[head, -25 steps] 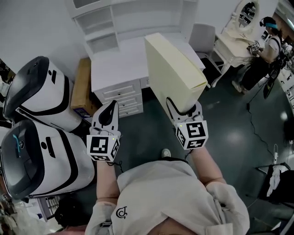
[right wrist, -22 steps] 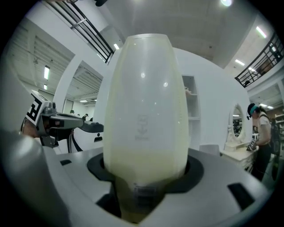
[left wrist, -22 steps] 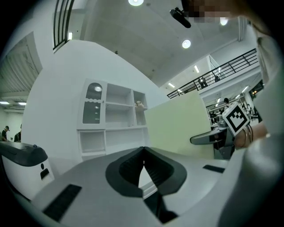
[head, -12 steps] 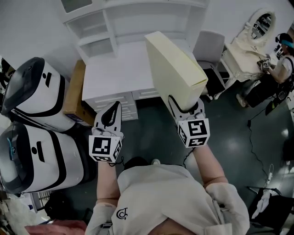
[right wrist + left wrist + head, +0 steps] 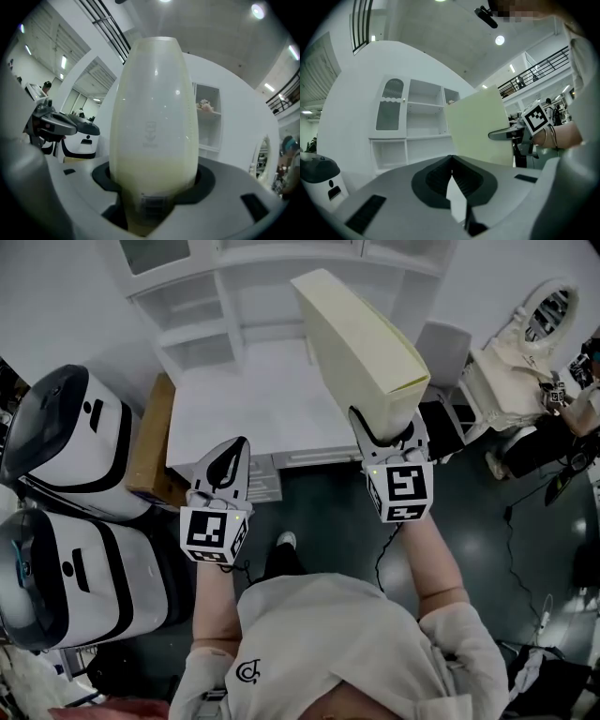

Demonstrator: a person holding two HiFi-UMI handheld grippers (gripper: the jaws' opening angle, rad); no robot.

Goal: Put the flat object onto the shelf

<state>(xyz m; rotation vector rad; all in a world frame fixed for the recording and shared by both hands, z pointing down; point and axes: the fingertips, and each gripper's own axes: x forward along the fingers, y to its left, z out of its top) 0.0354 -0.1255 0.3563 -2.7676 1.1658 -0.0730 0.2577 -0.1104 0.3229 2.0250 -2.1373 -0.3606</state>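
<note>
The flat object [image 5: 356,343] is a wide, thin cream box, held on edge and tilted away from me. My right gripper [image 5: 386,432] is shut on its near end, and in the right gripper view the box [image 5: 152,117] fills the space between the jaws. The box now reaches over the white desk [image 5: 234,404], toward the white shelf unit [image 5: 225,296] standing on it. My left gripper [image 5: 232,457] hangs shut and empty at the desk's front edge, left of the box. In the left gripper view the shelf unit [image 5: 422,126] is ahead and the box [image 5: 480,129] at right.
Two large white-and-black machines [image 5: 80,432] [image 5: 80,568] stand at the left, with a brown cardboard box [image 5: 150,442] between them and the desk. A grey chair [image 5: 441,348] and a white vanity with an oval mirror [image 5: 525,343] stand at the right. The floor is dark.
Both grippers have moved forward toward the desk. The box went with the right gripper and rose a little, so its far end now lies over the desk top near the shelves.
</note>
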